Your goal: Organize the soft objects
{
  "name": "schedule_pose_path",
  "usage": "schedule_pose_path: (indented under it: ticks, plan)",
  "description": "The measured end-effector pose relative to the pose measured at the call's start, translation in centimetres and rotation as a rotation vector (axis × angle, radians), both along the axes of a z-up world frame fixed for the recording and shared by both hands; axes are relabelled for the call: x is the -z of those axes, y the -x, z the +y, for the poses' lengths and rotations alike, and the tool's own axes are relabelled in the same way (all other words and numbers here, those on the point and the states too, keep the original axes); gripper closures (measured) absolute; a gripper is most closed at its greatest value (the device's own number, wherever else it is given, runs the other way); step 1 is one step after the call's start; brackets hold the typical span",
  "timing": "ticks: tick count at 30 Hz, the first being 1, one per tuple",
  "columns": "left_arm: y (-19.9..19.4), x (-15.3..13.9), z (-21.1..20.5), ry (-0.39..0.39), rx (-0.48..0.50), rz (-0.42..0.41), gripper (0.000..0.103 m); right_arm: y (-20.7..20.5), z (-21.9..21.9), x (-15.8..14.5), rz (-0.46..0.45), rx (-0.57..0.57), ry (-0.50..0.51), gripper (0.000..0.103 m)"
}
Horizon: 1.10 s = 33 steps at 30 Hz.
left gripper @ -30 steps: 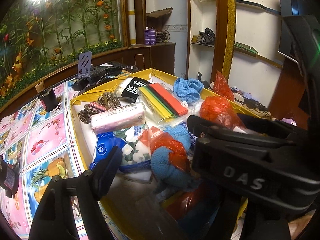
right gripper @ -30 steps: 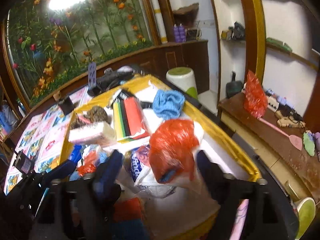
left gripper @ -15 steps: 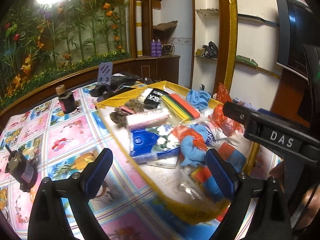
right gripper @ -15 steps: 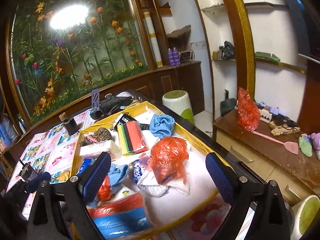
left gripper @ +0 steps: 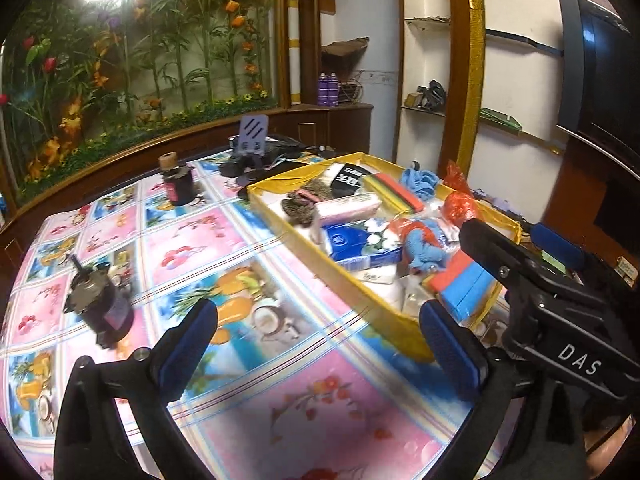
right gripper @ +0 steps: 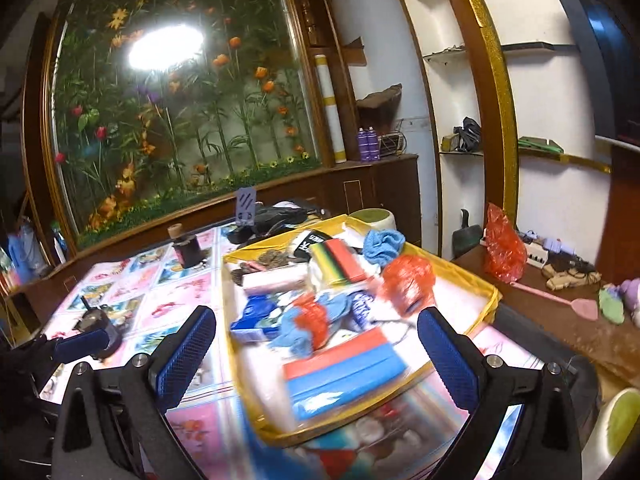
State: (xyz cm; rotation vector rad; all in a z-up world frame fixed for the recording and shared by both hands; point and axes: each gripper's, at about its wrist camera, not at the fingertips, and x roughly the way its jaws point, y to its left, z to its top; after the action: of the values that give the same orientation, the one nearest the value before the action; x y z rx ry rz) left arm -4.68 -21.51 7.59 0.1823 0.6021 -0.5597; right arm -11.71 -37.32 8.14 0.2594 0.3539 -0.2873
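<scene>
A yellow-rimmed tray [left gripper: 288, 216] [right gripper: 360, 432] on the patterned table holds several soft things: a red and blue pack [left gripper: 460, 284] [right gripper: 344, 372], a blue cloth [left gripper: 420, 180] [right gripper: 384, 242], a red plastic bag [left gripper: 460, 208] [right gripper: 408, 280], a pink pack [left gripper: 348, 208] [right gripper: 276, 282] and tissue packs [left gripper: 352, 244]. My left gripper [left gripper: 316, 344] is open and empty, above the tablecloth left of the tray's near corner. My right gripper [right gripper: 316, 356] is open and empty, above the tray's near end. Its body also shows in the left wrist view [left gripper: 552, 312].
Two dark small jars [left gripper: 100, 308] [left gripper: 178, 184] stand on the floral tablecloth [left gripper: 200, 248] left of the tray. Dark gear and a phone stand [left gripper: 252, 140] lie behind it. A side counter [right gripper: 560, 320] with a red bag [right gripper: 504, 248] lies to the right.
Both grippers have pulled back and up from the tray, empty. The left one has swung left, over the tablecloth. The red and blue pack now lies at the tray's near end.
</scene>
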Motion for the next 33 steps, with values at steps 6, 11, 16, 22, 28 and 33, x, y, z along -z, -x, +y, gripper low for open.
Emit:
schedule_pose_path:
  ticks: [6,11,16,22,28,33]
  plan:
    - [-1.3,0.1,2.7,0.041,-0.086,0.076,0.001,-0.3,-0.2,0.0,-0.009,0.029,-0.010,0.001]
    - [-2.0,0.1,3.4,0.049,-0.094,0.116,0.001,-0.6,-3.1,0.8,0.012,0.079,-0.136,0.001]
    - [-1.5,-0.6,3.5,0.043,-0.096,0.067,0.001,-0.5,-4.0,1.2,0.015,0.096,-0.164,0.001]
    - [-2.0,-1.0,3.4,0.022,-0.116,0.065,0.001,-0.3,-4.5,1.1,0.003,0.116,-0.143,0.001]
    - [-1.5,-1.0,2.7,-0.066,-0.182,-0.013,0.001,-0.5,-4.4,1.0,0.014,0.112,-0.136,0.001]
    - [-1.1,-0.5,1.8,-0.130,-0.171,-0.018,0.001,-0.6,-4.1,1.0,0.016,0.112,-0.135,0.001]
